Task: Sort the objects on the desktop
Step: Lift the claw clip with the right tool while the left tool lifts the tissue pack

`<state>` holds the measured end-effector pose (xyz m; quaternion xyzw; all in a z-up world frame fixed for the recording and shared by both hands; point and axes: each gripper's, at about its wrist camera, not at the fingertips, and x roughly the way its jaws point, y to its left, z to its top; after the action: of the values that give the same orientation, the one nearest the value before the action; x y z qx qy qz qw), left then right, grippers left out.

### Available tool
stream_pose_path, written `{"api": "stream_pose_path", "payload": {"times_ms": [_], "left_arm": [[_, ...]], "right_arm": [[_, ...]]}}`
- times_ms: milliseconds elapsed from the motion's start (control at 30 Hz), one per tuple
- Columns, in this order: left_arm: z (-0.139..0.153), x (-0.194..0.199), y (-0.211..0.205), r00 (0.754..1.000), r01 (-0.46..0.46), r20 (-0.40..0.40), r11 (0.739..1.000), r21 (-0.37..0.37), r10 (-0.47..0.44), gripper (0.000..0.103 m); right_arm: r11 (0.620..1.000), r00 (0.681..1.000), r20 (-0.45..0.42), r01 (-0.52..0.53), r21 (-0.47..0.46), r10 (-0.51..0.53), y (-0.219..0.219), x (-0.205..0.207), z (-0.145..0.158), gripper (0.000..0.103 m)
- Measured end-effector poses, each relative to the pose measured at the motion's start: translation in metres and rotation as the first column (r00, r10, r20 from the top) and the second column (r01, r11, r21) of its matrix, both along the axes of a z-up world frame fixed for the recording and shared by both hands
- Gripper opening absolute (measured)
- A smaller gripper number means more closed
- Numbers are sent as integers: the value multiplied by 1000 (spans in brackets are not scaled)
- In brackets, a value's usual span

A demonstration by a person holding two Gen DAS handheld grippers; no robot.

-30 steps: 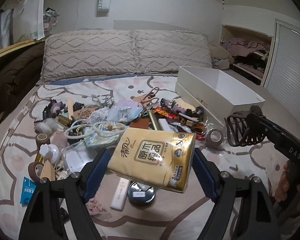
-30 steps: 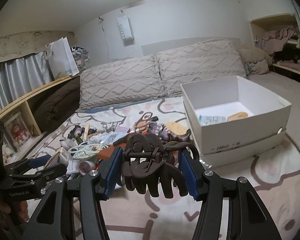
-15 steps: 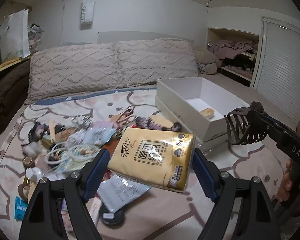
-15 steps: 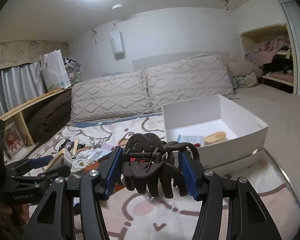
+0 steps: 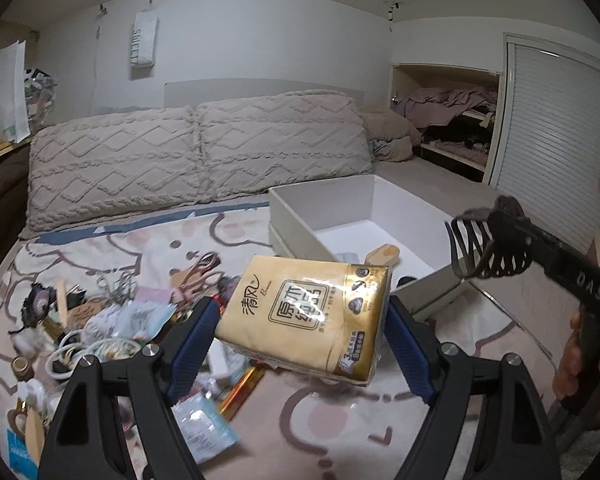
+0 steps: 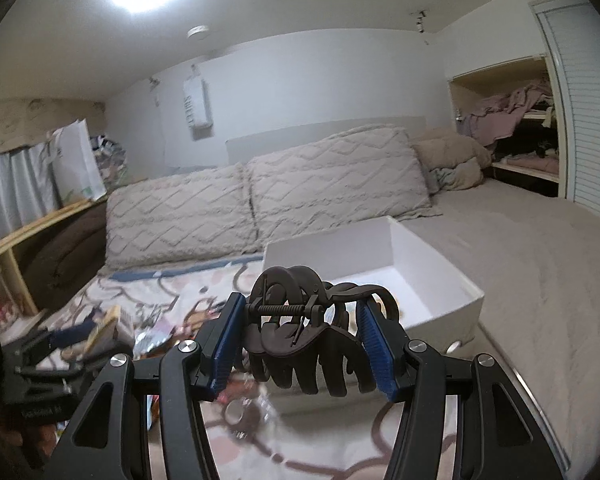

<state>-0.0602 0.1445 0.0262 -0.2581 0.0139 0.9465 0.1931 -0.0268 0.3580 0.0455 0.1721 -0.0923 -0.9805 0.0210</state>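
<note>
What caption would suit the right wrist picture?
Right claw grips a brown hair clip above the bed, facing a white box.

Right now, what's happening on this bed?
A person is sorting clutter with two handheld grippers. The left gripper is shut on a yellow tissue pack; the right gripper is shut on a dark brown hair claw. Both are held in the air near the white box, which already holds a few items. Most clutter still lies on the bedspread.

You can see two big bumpy pillows (image 5: pixel 196 152) side by side against the white wall (image 5: pixel 260 40). A closet shelf (image 5: pixel 448 120) holds messy clothes, next to a slatted door (image 5: pixel 556 128).
</note>
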Motion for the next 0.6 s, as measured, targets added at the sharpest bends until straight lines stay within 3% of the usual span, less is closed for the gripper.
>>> {"api": "stream_pose_path", "payload": {"times_ms": [300, 600], "left_arm": [[2, -31, 25, 1000, 7, 5, 999, 43, -7, 82], [2, -58, 45, 1000, 12, -7, 999, 30, -11, 82]], "right_arm": [[996, 999, -19, 42, -74, -44, 21, -55, 13, 58], [989, 995, 73, 81, -125, -72, 50, -116, -9, 57]]}}
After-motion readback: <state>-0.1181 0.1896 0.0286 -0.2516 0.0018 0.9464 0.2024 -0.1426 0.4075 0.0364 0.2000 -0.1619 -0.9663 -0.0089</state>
